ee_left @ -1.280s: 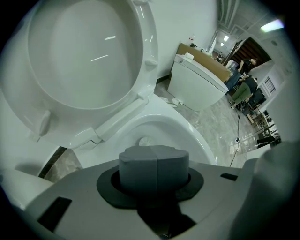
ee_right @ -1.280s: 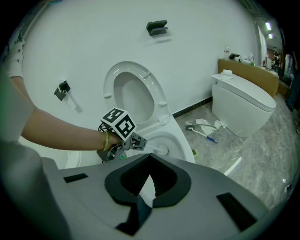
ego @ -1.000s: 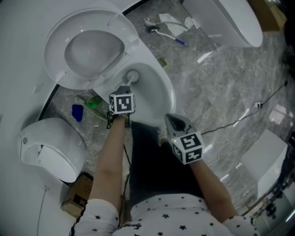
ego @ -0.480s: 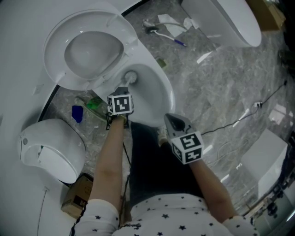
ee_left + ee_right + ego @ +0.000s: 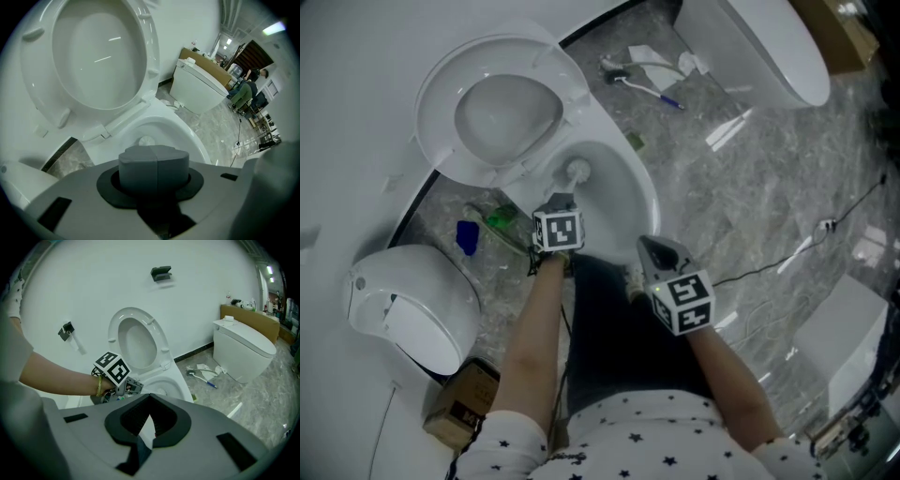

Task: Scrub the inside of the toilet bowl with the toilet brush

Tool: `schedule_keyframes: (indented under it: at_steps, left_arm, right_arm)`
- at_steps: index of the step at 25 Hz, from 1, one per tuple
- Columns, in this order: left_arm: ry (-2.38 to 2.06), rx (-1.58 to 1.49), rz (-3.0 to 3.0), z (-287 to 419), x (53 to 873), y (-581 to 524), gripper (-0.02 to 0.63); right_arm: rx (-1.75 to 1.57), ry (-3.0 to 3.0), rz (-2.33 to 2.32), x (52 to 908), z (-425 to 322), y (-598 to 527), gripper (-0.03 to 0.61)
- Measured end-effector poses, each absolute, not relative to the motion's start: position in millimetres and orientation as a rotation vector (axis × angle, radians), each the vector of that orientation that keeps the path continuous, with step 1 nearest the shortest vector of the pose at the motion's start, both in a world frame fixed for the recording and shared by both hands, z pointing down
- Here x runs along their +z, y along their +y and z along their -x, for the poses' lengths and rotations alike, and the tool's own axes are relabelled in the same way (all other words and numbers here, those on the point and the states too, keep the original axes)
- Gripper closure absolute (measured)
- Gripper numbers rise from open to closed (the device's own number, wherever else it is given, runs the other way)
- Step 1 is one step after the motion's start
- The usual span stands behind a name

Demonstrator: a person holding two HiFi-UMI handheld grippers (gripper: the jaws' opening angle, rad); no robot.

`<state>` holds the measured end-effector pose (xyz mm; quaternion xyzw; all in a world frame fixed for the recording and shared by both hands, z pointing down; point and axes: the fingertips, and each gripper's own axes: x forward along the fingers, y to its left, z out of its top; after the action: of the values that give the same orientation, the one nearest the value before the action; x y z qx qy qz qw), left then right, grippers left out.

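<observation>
Left gripper view has the left gripper [image 5: 154, 177] clamped shut on the grey handle end of the toilet brush [image 5: 153, 159]. The round brush head [image 5: 146, 140] is set low inside the toilet bowl [image 5: 192, 138], under the raised seat [image 5: 146, 70]. Dirty water could be flicked over the rim and onto the floor if strokes are made too briskly. The handle could be twisted within the jaws if the head is jammed hard against the porcelain. Further right, the right gripper [image 5: 149, 419] is kept short of the bowl, its jaws drawn together with nothing held. Only the brush head is seen inside the bowl, and no water can be made out
</observation>
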<state>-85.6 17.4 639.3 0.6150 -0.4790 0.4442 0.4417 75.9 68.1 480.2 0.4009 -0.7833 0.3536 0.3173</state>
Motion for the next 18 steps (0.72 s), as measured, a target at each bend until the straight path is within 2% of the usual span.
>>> schedule_keyframes:
  at_steps: [18]
  left_arm:
    - [-1.220, 1.031, -1.524, 64.3, 550.4, 93.5, 0.460]
  right_arm:
    - [0.824, -2.138, -0.995, 431.1, -82.5, 100.1, 0.578]
